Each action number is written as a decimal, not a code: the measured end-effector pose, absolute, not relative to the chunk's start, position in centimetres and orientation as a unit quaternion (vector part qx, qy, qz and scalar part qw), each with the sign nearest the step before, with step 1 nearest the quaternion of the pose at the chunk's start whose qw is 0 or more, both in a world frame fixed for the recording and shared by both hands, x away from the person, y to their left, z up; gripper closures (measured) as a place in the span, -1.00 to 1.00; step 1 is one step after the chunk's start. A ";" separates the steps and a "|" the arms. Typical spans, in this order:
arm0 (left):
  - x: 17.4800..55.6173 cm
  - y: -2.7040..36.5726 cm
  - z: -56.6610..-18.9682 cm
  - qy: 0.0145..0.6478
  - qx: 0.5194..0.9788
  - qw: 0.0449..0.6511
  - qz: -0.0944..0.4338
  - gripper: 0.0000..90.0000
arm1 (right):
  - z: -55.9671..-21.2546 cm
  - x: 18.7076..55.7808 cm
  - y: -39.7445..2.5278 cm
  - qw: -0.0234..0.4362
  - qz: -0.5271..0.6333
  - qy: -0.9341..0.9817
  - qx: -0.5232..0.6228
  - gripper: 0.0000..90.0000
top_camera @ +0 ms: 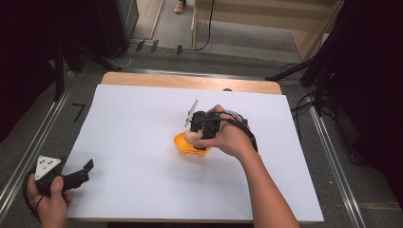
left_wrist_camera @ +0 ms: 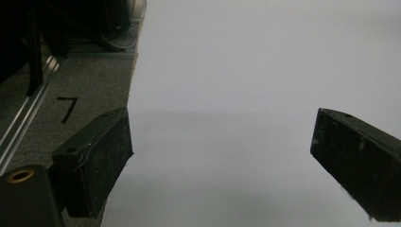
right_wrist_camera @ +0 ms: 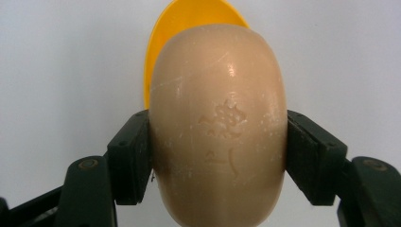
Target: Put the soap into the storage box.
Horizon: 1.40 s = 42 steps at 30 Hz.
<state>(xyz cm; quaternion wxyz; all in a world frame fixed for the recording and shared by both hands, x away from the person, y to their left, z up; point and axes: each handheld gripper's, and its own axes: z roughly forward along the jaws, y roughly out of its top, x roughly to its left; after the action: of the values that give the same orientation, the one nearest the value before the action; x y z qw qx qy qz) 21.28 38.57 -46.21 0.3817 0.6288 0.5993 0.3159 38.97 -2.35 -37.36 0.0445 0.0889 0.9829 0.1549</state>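
Note:
A beige oval soap bar (right_wrist_camera: 217, 123) with an embossed mark sits squeezed between the two black jaws of my right gripper (right_wrist_camera: 217, 146), which is shut on it. Behind the soap lies a yellow dish (right_wrist_camera: 189, 19). In the high view the right gripper (top_camera: 202, 126) is at the middle of the white sheet, directly over the yellow dish (top_camera: 183, 146), with the soap (top_camera: 191, 137) just above it. My left gripper (top_camera: 85, 172) rests at the sheet's near left corner. Its jaws stand wide apart with nothing between them, over bare white sheet (left_wrist_camera: 222, 146).
The white sheet (top_camera: 142, 142) covers most of a wooden table (top_camera: 190, 81). Grey floor with a black "7" mark (left_wrist_camera: 67, 108) lies past the left edge. Metal rails (top_camera: 332, 156) run along both sides, and dark stands and cables (top_camera: 309, 102) are at the right.

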 end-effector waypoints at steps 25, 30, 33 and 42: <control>21.3 38.7 -46.2 0.601 0.628 0.383 0.313 -0.85 | -38.9 39.9 -1.0 0.011 0.143 0.986 0.089 -0.27; 21.3 38.7 -46.2 0.600 0.628 0.383 0.313 -0.85 | -39.0 40.0 -0.9 0.006 0.143 0.986 0.089 -0.27; 21.3 38.7 -46.2 0.600 0.628 0.383 0.313 -0.85 | -39.2 40.0 -0.8 0.005 0.139 0.986 0.086 -0.27; 21.3 38.7 -46.2 0.600 0.628 0.385 0.312 -0.85 | -39.1 40.1 -1.0 0.002 0.142 0.985 0.100 -0.29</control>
<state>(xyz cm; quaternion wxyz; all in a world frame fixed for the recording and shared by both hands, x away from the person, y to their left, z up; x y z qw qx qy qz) 21.31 38.70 -46.22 0.3845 0.6280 0.6005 0.3117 40.08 -0.98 -39.06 0.0017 0.0998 0.9849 0.1416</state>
